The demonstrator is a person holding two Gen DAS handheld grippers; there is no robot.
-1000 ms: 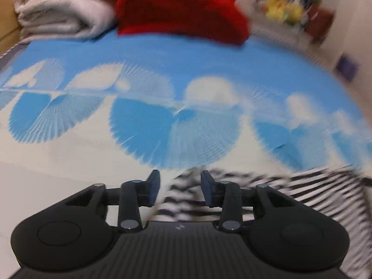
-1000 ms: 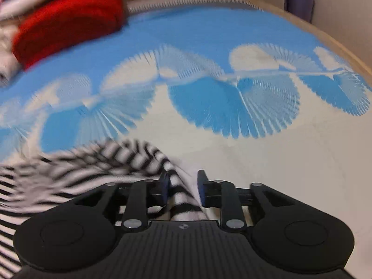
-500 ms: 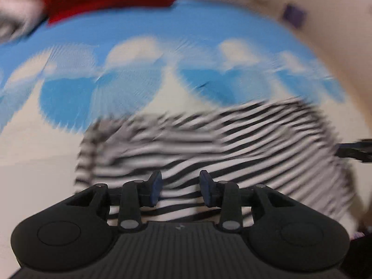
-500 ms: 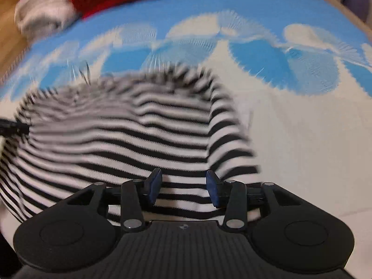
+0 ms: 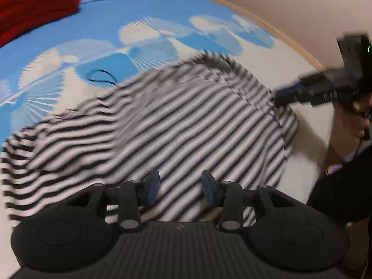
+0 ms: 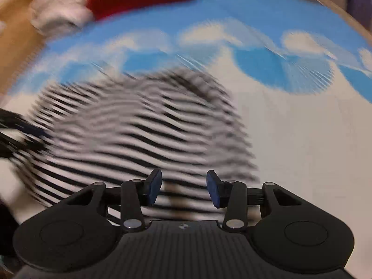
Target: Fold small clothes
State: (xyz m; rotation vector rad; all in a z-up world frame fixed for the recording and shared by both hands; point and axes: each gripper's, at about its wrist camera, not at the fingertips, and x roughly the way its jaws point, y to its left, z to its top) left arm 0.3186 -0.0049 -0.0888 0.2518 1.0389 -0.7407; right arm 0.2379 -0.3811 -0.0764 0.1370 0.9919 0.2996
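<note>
A black-and-white striped garment point(image 5: 186, 121) lies spread and rumpled on the blue-and-white bed cover point(image 5: 139, 11). My left gripper point(image 5: 180, 186) hovers over its near edge. The jaws are opening, with stripes showing in the gap and neither pad pressing on the cloth. My right gripper point(image 5: 279, 96) reaches in at the garment's right edge in the left wrist view. In the right wrist view the right gripper point(image 6: 183, 186) stands open above the striped garment point(image 6: 139, 125), and the left gripper point(image 6: 21, 132) is a dark blur at the cloth's left edge.
A red blanket point(image 5: 34, 4) and folded white towels point(image 6: 58, 11) lie at the far end of the bed. A thin black loop point(image 5: 101, 76) rests on the cover beyond the garment. A person in dark clothing point(image 5: 344, 186) stands at the right, by a pale wall.
Both grippers held the striped cloth a second ago and have let it go. Their jaws now stand wider. The garment has been drawn out and laid on the cover; both views have swung over it.
</note>
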